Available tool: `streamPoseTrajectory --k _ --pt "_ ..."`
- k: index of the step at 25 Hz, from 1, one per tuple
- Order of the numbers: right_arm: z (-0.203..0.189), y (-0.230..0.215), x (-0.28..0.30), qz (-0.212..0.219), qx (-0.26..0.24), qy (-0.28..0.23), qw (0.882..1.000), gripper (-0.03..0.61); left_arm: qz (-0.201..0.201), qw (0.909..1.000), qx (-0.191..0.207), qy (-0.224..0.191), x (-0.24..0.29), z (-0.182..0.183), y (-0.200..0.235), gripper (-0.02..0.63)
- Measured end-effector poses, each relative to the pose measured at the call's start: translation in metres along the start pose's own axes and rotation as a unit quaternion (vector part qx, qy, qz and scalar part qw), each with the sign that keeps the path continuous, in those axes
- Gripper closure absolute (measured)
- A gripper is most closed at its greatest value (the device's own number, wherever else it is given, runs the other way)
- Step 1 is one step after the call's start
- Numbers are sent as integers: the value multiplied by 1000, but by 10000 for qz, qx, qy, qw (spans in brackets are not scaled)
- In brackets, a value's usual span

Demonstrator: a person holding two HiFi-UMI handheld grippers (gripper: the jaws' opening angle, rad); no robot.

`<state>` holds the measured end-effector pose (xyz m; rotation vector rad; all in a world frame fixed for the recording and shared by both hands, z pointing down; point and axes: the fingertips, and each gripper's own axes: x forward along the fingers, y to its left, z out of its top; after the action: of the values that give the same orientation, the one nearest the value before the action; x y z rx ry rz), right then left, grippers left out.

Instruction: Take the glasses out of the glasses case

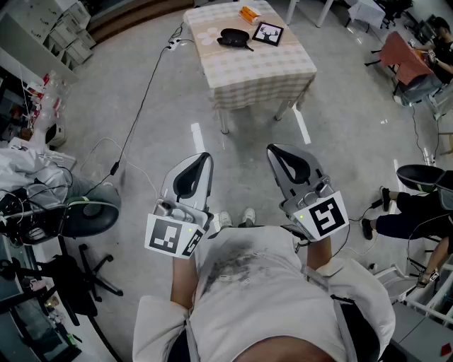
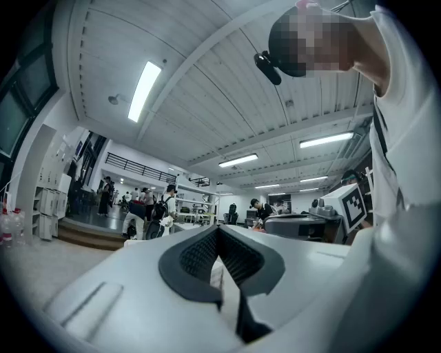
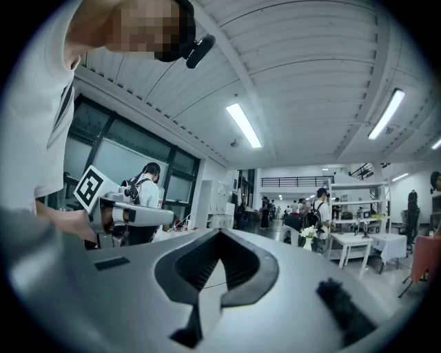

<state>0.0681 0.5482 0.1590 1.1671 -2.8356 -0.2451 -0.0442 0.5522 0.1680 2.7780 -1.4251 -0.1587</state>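
The black glasses case (image 1: 234,37) lies on a table with a checked cloth (image 1: 258,71) at the top of the head view, far from both grippers. Whether the case is open, I cannot tell at this distance. My left gripper (image 1: 202,157) and right gripper (image 1: 273,150) are held close to the person's chest, over bare floor, side by side. Both are shut with nothing between the jaws. In the left gripper view the left gripper (image 2: 219,232) points up toward the ceiling and hall. The right gripper (image 3: 220,236) does the same in the right gripper view.
On the table also lie a black-and-white marker card (image 1: 268,33) and an orange item (image 1: 249,14). A black office chair (image 1: 85,215) and cluttered shelves stand at the left. A cable (image 1: 141,106) runs across the floor. Chairs and a seated person are at the right.
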Motion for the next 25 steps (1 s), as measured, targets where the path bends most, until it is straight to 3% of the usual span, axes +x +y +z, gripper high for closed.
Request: streamPoseTrajectory --k 5,11,25 --pt "-6 -7 -2 -45 38 49 10000 562 -20 10000 3 76 5 -4 -2 606" --pt "-17 -9 -2 2 -120 191 9997 561 -320 9990 106 281 14 -13 -20 606" --pt "-27 -33 -17 202 -56 172 9996 561 52 9994 -33 329 34 -23 -33 606"
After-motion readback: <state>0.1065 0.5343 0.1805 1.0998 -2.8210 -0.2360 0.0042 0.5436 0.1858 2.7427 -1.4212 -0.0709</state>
